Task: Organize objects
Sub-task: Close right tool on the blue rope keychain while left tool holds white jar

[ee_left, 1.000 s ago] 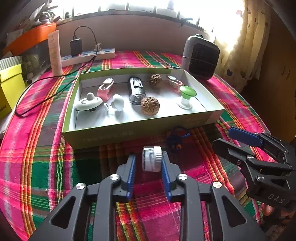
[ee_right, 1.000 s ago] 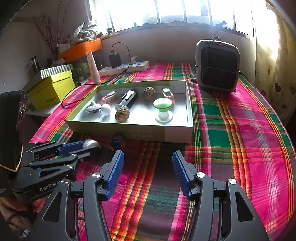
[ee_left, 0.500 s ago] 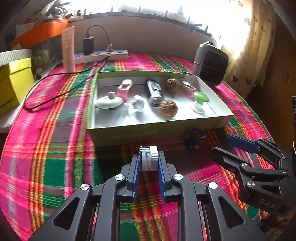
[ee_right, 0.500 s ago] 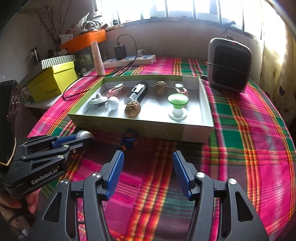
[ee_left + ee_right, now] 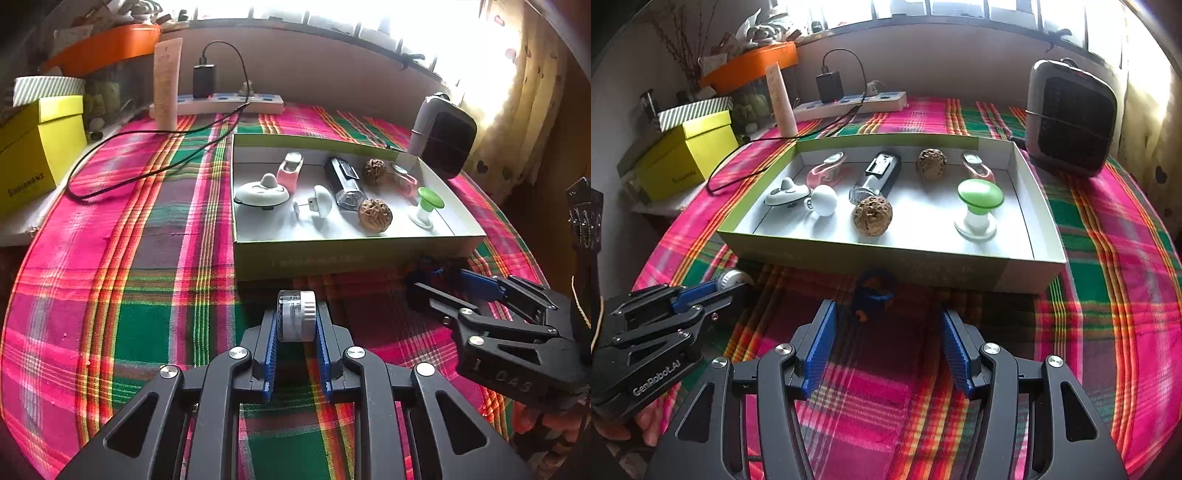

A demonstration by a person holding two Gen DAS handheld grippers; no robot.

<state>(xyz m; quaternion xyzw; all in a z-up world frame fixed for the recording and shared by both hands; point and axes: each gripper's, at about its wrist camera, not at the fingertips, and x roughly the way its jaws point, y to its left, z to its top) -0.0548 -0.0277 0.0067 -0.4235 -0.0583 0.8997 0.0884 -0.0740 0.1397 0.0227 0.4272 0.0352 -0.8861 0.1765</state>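
My left gripper (image 5: 296, 321) is shut on a small white and clear cylinder (image 5: 296, 314), held above the plaid cloth in front of the green box (image 5: 343, 258). The cylinder also shows in the right wrist view (image 5: 730, 279). My right gripper (image 5: 886, 332) is open, its tips on either side of a small blue ring-shaped object (image 5: 873, 295) that lies on the cloth against the box's front wall (image 5: 886, 260). The box holds two walnuts (image 5: 873, 215), a green-topped knob (image 5: 979, 206), a black device (image 5: 879, 177), pink clips and white pieces.
A dark heater (image 5: 1069, 118) stands right of the box. A power strip (image 5: 849, 105) with a charger and a black cable (image 5: 147, 166) lies at the back. A yellow box (image 5: 687, 155) and a tube (image 5: 783, 101) stand at the left.
My left gripper closed on the white cylinder and shifted left. My right gripper moved forward to the blue object and stayed open.
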